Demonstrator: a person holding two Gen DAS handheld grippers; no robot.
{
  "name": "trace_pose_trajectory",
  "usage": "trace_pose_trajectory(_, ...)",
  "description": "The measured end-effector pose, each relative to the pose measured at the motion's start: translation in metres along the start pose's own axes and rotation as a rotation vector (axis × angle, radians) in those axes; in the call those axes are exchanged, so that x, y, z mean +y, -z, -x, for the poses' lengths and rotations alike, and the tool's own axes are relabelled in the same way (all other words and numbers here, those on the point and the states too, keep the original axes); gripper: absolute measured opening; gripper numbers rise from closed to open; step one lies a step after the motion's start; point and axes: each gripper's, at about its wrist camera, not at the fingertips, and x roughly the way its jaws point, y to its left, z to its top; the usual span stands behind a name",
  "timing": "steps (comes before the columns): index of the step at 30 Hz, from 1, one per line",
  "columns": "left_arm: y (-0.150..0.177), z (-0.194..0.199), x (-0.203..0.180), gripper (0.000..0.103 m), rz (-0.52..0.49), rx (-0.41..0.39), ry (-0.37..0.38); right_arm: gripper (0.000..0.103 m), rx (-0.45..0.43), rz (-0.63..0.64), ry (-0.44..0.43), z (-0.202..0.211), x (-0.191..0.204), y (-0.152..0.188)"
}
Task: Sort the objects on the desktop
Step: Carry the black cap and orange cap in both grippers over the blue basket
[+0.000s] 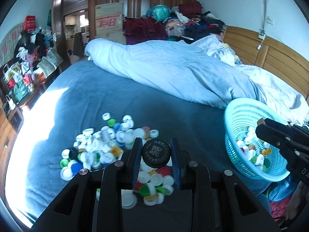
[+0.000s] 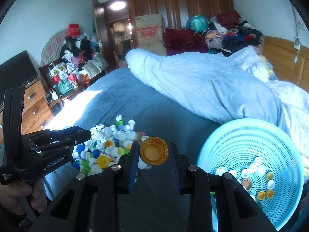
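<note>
A pile of loose bottle caps (image 1: 100, 147) in white, green, blue and yellow lies on the blue bedsheet; it also shows in the right wrist view (image 2: 108, 145). My left gripper (image 1: 156, 155) is shut on a black cap (image 1: 156, 154) with a QR code, held above the pile. My right gripper (image 2: 154, 153) is shut on an orange cap (image 2: 154, 152), open side toward the camera, just left of a light blue plastic basket (image 2: 251, 135). The basket (image 1: 237, 116) holds several caps. The right gripper's body (image 1: 280, 141) reaches over the basket in the left wrist view.
A rolled pale blue duvet (image 1: 173, 69) lies across the bed behind the caps. A wooden headboard (image 1: 270, 58) is at the right. A cluttered shelf (image 1: 23, 77) and drawers (image 2: 36, 104) stand left of the bed. Clothes (image 2: 222, 31) are heaped at the far end.
</note>
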Motion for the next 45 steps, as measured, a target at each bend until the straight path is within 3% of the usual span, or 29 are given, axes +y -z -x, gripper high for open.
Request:
trace_pose_trajectory(15, -0.028, -0.011, -0.114, 0.025, -0.153, 0.005, 0.13, 0.033, -0.028, -0.096, 0.116, 0.039, -0.074, 0.007)
trace_pose_trajectory(25, -0.051, -0.033, -0.184, 0.025, -0.262, 0.076, 0.197, 0.034, 0.036, -0.194, 0.16, 0.043, -0.14, 0.007)
trace_pose_trajectory(28, -0.059, -0.048, -0.202, 0.025, -0.288, 0.151, 0.23, 0.034, 0.063, -0.254, 0.14, 0.039, -0.163, 0.007)
trace_pose_trajectory(35, -0.056, -0.074, -0.227, 0.025, -0.348, 0.292, 0.268, 0.034, 0.1, -0.356, 0.099, 0.034, -0.195, 0.013)
trace_pose_trajectory(45, -0.045, -0.088, -0.234, 0.025, -0.36, 0.336, 0.254, 0.034, 0.11, -0.373, 0.081, 0.028, -0.197, 0.019)
